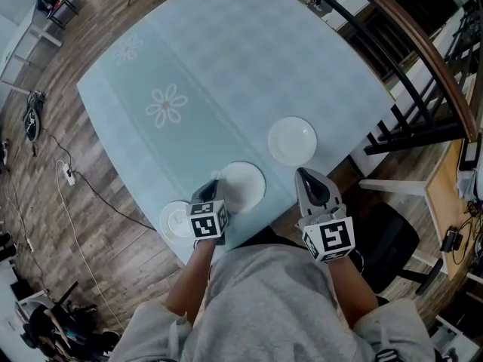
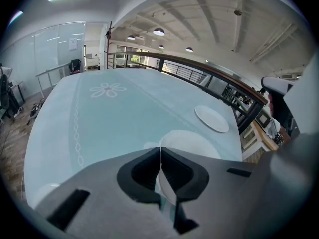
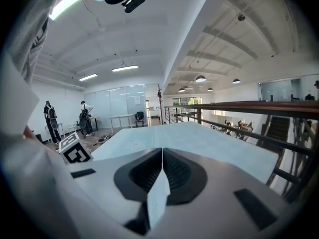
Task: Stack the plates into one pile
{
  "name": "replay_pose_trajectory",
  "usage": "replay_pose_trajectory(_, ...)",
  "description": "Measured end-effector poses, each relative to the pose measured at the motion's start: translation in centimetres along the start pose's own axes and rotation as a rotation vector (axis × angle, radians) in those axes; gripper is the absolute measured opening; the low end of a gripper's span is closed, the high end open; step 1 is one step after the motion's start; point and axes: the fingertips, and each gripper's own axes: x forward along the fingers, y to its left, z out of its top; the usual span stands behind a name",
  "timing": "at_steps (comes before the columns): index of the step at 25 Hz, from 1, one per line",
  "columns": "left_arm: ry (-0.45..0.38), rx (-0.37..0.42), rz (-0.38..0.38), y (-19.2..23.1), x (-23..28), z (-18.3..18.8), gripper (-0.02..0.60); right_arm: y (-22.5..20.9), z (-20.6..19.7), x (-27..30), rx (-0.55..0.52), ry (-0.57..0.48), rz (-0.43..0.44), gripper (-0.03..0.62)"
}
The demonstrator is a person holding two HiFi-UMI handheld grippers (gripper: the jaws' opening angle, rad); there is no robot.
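Note:
Three white plates lie near the front edge of the pale blue table (image 1: 226, 66). One plate (image 1: 292, 141) sits to the right and shows farther off as the far plate (image 2: 212, 118). The middle plate (image 1: 245, 185) lies just before my left gripper (image 1: 214, 181), whose jaws are closed on its near-left rim; the plate's white face (image 2: 194, 142) spreads out behind the left gripper (image 2: 160, 151). A third plate (image 1: 175, 222) lies at the front left corner, partly hidden by the marker cube. My right gripper (image 1: 301, 173) hovers at the table's front edge, shut and empty (image 3: 162, 153).
A dark railing (image 1: 411, 81) runs along the table's right side. A black chair (image 1: 389, 240) stands under my right arm and a wooden desk (image 1: 453, 194) at far right. Cables (image 1: 72, 179) trail on the wooden floor at left. Two people (image 3: 50, 116) stand far off.

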Motion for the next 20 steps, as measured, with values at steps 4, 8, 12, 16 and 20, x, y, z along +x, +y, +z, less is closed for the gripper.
replay_pose_trajectory(4,-0.044,-0.008,-0.012,-0.5,-0.6,0.7,0.023,-0.1,0.4,-0.6,-0.015,-0.02,0.004,0.028)
replay_pose_trajectory(8,-0.097,0.009,-0.036,-1.4,-1.9,2.6,0.021,-0.2,0.7,-1.3,-0.004,-0.031,-0.007,0.028)
replay_pose_trajectory(12,-0.152,0.04,-0.059,-2.5,-3.4,4.6,0.02,-0.5,1.0,-2.3,0.001,-0.047,-0.019,0.028)
replay_pose_trajectory(16,-0.203,0.074,-0.087,-3.9,-4.9,6.5,0.02,-0.8,1.2,-3.4,0.001,-0.065,-0.033,0.028)
replay_pose_trajectory(20,-0.248,0.111,-0.118,-5.7,-5.9,8.4,0.02,-1.4,1.4,-4.4,0.003,-0.092,-0.055,0.028)
